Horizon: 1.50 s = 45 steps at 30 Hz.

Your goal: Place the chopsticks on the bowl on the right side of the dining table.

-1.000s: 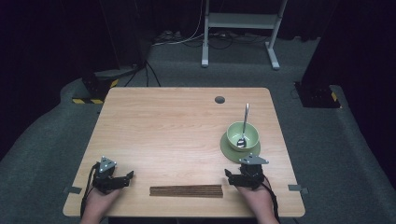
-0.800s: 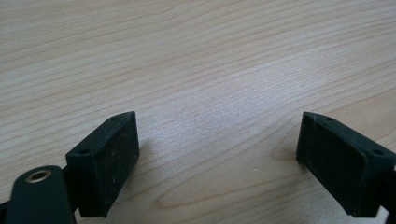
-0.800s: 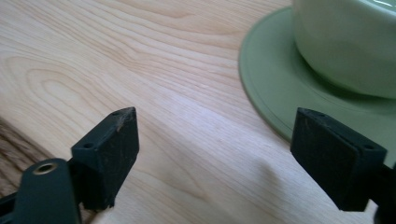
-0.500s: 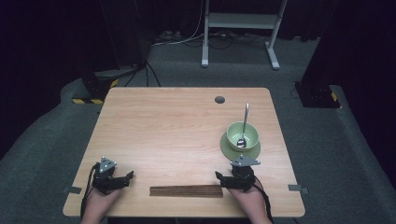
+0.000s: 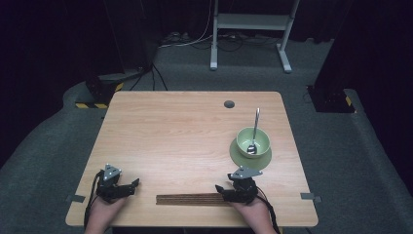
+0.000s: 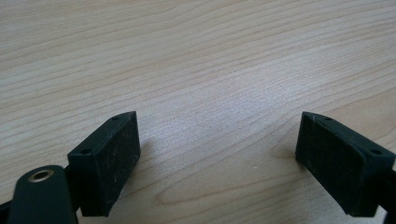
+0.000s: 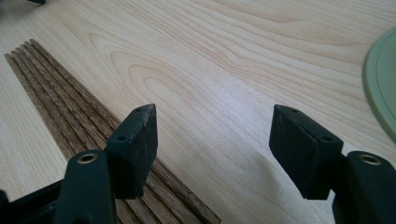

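Observation:
Several dark wooden chopsticks point(image 5: 192, 199) lie side by side near the table's front edge. My right gripper point(image 5: 220, 189) rests at their right end, pointing left. In the right gripper view its jaws point(image 7: 212, 126) stand apart over bare wood, and the left jaw hangs over the chopsticks point(image 7: 60, 112). These jaws have just been closing and nothing is pinched between them. My left gripper point(image 5: 134, 184) sits at the front left, open over bare tabletop point(image 6: 215, 135).
A green bowl point(image 5: 260, 141) with a metal spoon point(image 5: 255, 126) stands on a green saucer point(image 5: 241, 158) just behind my right gripper; the saucer's rim point(image 7: 383, 84) is close on the right. A round cable hole point(image 5: 229, 104) lies near the table's far edge.
My right gripper has slid left along the front edge onto the right end of the chopsticks. The left gripper has stayed put.

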Available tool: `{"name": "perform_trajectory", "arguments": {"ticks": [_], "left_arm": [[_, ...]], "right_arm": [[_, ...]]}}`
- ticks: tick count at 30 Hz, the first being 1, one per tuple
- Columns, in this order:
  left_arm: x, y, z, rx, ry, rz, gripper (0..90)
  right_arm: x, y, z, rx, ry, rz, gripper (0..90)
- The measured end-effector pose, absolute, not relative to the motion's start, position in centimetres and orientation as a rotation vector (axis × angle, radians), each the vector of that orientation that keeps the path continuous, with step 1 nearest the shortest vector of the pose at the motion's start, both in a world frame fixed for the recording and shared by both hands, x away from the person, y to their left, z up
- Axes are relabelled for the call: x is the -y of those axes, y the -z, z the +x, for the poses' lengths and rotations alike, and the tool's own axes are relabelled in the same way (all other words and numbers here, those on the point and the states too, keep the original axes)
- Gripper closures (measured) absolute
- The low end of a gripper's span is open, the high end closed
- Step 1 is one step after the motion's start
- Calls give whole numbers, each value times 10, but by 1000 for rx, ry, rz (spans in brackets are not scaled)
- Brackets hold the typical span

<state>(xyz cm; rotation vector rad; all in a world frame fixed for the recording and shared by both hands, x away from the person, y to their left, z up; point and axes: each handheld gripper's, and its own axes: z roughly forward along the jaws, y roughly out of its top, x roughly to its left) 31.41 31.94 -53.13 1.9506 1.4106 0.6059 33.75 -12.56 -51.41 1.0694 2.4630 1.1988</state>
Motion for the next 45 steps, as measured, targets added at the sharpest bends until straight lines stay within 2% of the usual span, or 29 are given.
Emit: {"name": "perform_trajectory", "arguments": {"ticks": [20, 33, 45], "left_arm": [[-320, 531, 313, -1422, -611, 1941, 149], [-320, 531, 313, -1422, -612, 1939, 153], [-320, 531, 313, -1422, -612, 1939, 153]], "right_arm": [[112, 519, 327, -2511, -1198, 953, 326], [110, 521, 327, -2533, -1185, 939, 402], [112, 523, 328, -2535, -1154, 956, 433]]}}
